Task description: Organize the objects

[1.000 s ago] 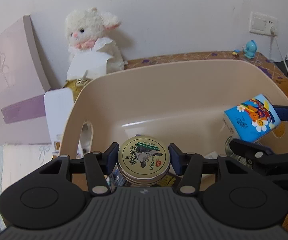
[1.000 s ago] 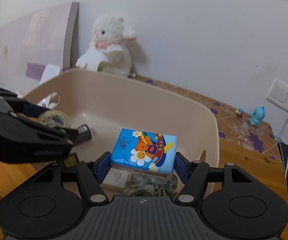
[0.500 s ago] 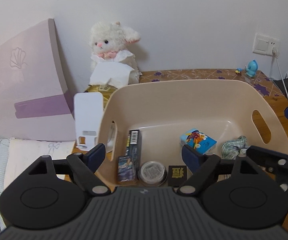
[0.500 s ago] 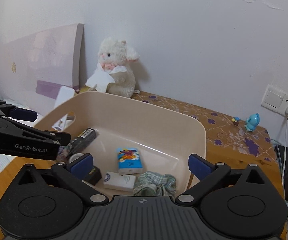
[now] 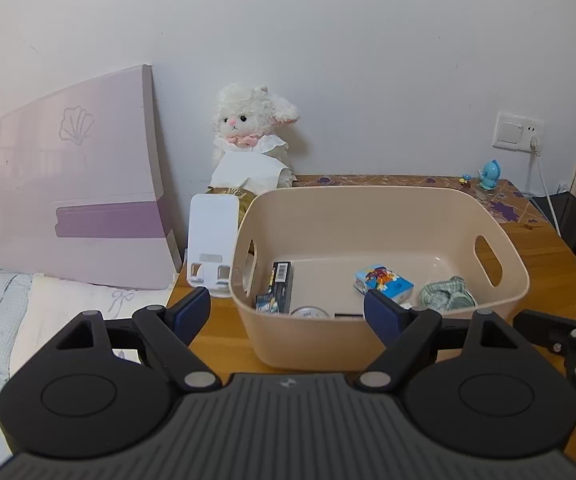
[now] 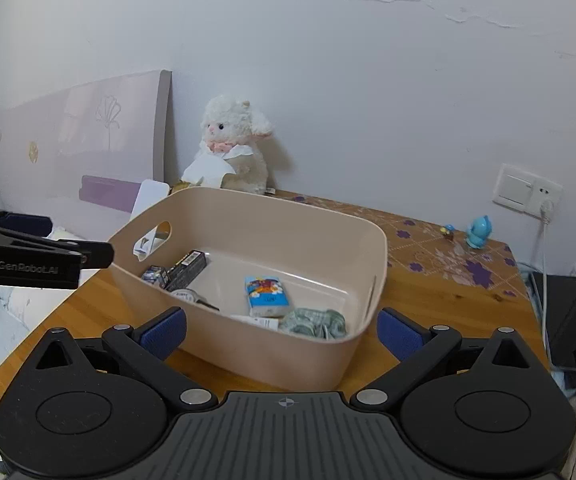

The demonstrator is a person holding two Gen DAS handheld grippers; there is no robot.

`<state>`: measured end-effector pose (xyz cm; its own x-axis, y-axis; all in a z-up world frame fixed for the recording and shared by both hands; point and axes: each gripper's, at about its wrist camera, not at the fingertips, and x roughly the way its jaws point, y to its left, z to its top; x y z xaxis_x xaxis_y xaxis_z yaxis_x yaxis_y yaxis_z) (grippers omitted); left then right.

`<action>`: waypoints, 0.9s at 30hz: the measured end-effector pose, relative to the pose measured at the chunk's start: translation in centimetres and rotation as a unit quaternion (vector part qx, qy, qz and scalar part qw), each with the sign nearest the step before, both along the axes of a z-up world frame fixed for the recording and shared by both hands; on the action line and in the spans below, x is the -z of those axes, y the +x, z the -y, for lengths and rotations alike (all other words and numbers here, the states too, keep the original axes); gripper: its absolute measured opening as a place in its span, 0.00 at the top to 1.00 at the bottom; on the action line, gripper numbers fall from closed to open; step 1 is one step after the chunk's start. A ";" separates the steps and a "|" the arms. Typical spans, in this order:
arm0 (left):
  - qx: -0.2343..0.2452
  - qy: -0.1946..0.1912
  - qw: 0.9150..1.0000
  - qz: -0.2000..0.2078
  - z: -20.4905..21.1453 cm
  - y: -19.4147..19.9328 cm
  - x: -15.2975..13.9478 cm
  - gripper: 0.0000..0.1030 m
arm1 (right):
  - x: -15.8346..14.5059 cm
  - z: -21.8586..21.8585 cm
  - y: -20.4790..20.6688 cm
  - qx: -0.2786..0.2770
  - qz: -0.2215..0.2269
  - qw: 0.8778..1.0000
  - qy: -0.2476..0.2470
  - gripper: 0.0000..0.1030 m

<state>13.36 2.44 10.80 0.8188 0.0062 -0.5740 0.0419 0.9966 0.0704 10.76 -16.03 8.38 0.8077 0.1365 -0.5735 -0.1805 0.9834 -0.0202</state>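
A beige plastic bin (image 5: 379, 216) (image 6: 288, 354) stands on the wooden table. Inside lie a blue tissue pack (image 5: 383, 283) (image 6: 266, 295), a round tin (image 5: 307, 313) (image 6: 186, 294), a dark long box (image 5: 282, 286) (image 6: 188, 269), a green checked cloth (image 5: 447, 299) (image 6: 315, 322) and a white packet (image 6: 262, 321). My left gripper (image 5: 288, 314) is open and empty, held back from the bin's near wall. My right gripper (image 6: 282, 328) is open and empty, also in front of the bin. The left gripper shows at the left of the right wrist view (image 6: 40, 258).
A white plush lamb (image 5: 254, 136) (image 6: 234, 146) sits against the wall behind the bin. A white phone stand (image 5: 212, 240) stands left of the bin. A pink headboard (image 5: 68, 200) and bedding lie left. A blue figurine (image 5: 491, 174) (image 6: 477, 232), wall socket and cable are right.
Both grippers let go of their loads, the tin and the tissue pack, which now lie in the bin. Both grippers opened and drew back and up from the bin.
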 end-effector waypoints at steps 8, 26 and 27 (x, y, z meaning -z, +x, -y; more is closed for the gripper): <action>-0.001 -0.004 1.000 0.008 -0.2 -3.7 0.9 0.18 | 0.9 1.3 -3.3 0.015 -0.002 1.000 0.015 0.00; 0.032 0.010 0.999 0.014 0.7 -10.0 2.8 0.16 | 2.2 3.8 -9.0 0.035 -0.004 0.999 0.032 0.00; 0.032 0.008 0.999 0.016 0.7 -10.3 2.9 0.16 | 2.2 3.8 -9.2 0.034 -0.003 0.999 0.033 0.00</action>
<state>3.02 1.79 7.91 0.8353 -0.0388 -0.5485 0.1037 0.9907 0.0877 1.55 -19.88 6.16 0.8125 0.1187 -0.5707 -0.1132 0.9925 0.0454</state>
